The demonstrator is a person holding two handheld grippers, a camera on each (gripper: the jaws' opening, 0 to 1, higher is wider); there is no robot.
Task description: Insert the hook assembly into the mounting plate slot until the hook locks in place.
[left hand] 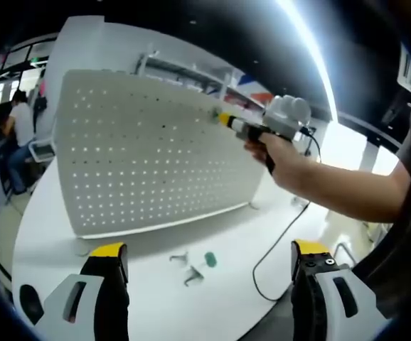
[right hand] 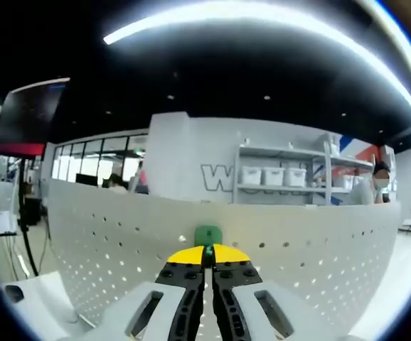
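Item: white perforated mounting plate (left hand: 156, 156), standing upright on the white round table (left hand: 56, 234). We hold the right gripper (right hand: 207, 257) against the plate's face, jaws narrowed onto the green-tipped hook (right hand: 207, 235); in the left gripper view this gripper (left hand: 227, 121) meets the plate near its upper edge. Our left gripper (left hand: 209, 256) is spread wide, holding nothing. Two small metal hooks (left hand: 186, 268) and a green cap (left hand: 210, 260) lie on the table before the plate.
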